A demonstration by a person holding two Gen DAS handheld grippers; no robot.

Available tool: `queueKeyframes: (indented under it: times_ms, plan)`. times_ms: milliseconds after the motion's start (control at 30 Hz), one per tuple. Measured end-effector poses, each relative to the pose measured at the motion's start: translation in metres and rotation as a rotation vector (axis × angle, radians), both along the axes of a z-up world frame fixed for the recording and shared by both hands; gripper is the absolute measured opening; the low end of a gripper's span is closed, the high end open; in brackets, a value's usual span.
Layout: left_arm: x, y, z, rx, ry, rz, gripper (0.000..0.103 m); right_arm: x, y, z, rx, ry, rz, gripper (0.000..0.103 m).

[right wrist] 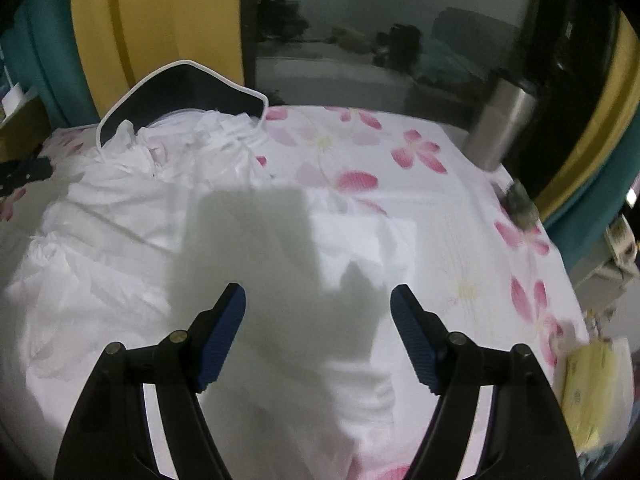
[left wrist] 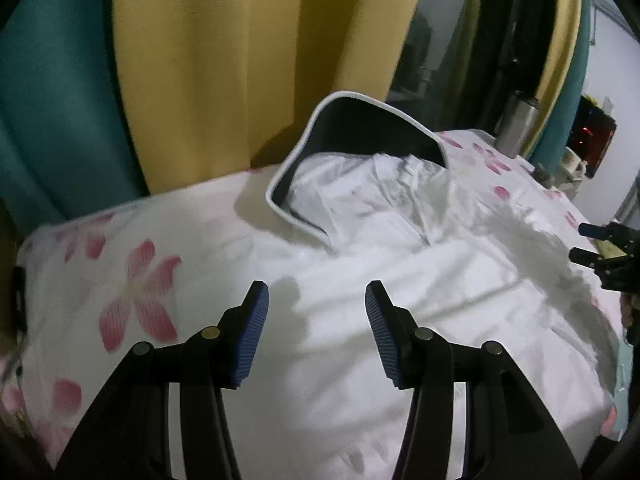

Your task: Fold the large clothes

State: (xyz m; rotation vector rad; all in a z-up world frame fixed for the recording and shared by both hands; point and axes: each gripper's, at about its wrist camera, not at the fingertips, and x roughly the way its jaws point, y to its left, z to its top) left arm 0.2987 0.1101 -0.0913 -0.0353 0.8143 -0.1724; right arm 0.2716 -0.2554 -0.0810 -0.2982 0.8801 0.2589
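Here the white hooded jacket (left wrist: 400, 264) lies spread flat on the flowered bedsheet (left wrist: 132, 280), directly under and ahead of both grippers. The left gripper (left wrist: 317, 300) stands wide, holding nothing, above the jacket's left part; the dark-lined hood (left wrist: 360, 128) is straight ahead of it. The right gripper (right wrist: 318, 300) is wide too and empty — the hood (right wrist: 180, 88) lies ahead and to its left. So the long axis runs away from both grippers, and the near hem is probably closest to each. A steel flask (right wrist: 504, 120) stands far ahead-right.
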Motion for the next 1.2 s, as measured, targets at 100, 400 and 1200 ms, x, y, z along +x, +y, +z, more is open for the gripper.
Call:
queueKeyframes:
  times_ms: [100, 400, 1200]
  plan:
    - [0.022, 0.002, -0.002, -0.011, 0.009, 0.008, 0.053, 0.017, 0.013, 0.000, -0.018, 0.000, 0.035, 0.075]
    - [0.070, 0.011, -0.015, -0.040, 0.010, 0.031, 0.053, 0.097, 0.063, 0.003, 0.007, -0.025, 0.170, 0.075]
    - [0.081, 0.025, -0.013, -0.006, 0.002, 0.082, 0.053, 0.140, 0.083, -0.017, -0.160, -0.100, 0.161, 0.004]
